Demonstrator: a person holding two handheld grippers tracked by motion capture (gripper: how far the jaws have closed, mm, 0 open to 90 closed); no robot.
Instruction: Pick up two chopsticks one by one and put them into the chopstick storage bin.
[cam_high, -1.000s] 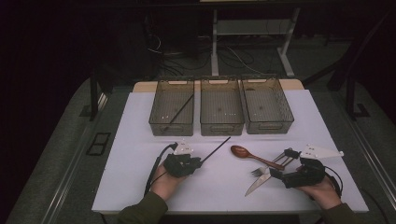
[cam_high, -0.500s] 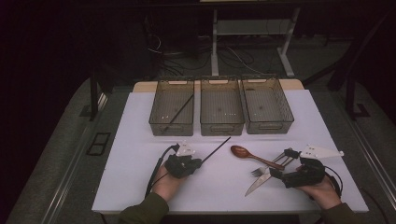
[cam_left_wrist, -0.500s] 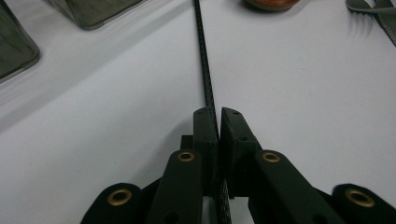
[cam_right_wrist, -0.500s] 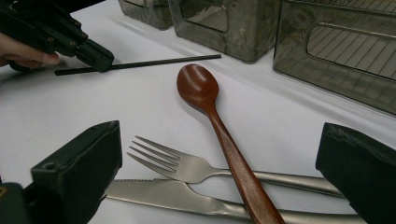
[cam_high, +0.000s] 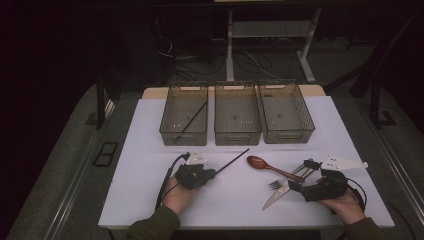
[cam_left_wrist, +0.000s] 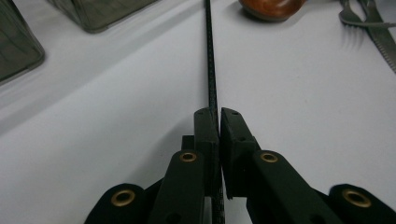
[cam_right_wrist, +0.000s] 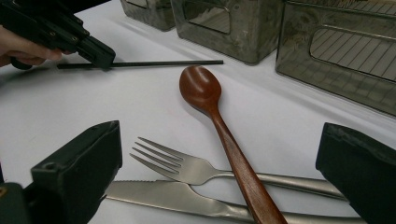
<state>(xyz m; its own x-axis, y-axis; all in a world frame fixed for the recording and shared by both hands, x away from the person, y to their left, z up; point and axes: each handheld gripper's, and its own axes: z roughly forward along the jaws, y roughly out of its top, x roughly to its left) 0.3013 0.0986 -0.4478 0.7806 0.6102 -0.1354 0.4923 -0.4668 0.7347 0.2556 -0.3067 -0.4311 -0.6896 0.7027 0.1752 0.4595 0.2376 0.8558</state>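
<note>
A thin black chopstick (cam_high: 232, 160) lies on the white table (cam_high: 145, 165), slanting toward the bins. My left gripper (cam_high: 212, 173) is shut on its near end; in the left gripper view the jaws (cam_left_wrist: 218, 114) pinch the chopstick (cam_left_wrist: 210, 56), which runs straight ahead. My right gripper (cam_high: 300, 175) stands open at the right, low over a wooden spoon (cam_high: 270, 166), a fork (cam_high: 280, 182) and a knife (cam_high: 275, 196). In the right gripper view the spoon (cam_right_wrist: 201, 86) crosses over the fork (cam_right_wrist: 187, 168) and the knife (cam_right_wrist: 163, 196) between my wide jaws (cam_right_wrist: 219, 137).
Three clear mesh bins stand in a row at the back: the left bin (cam_high: 182, 136) holds another black chopstick (cam_high: 192, 120), beside it the middle bin (cam_high: 236, 134) and the right bin (cam_high: 287, 135). Dark floor, cables and table legs lie beyond.
</note>
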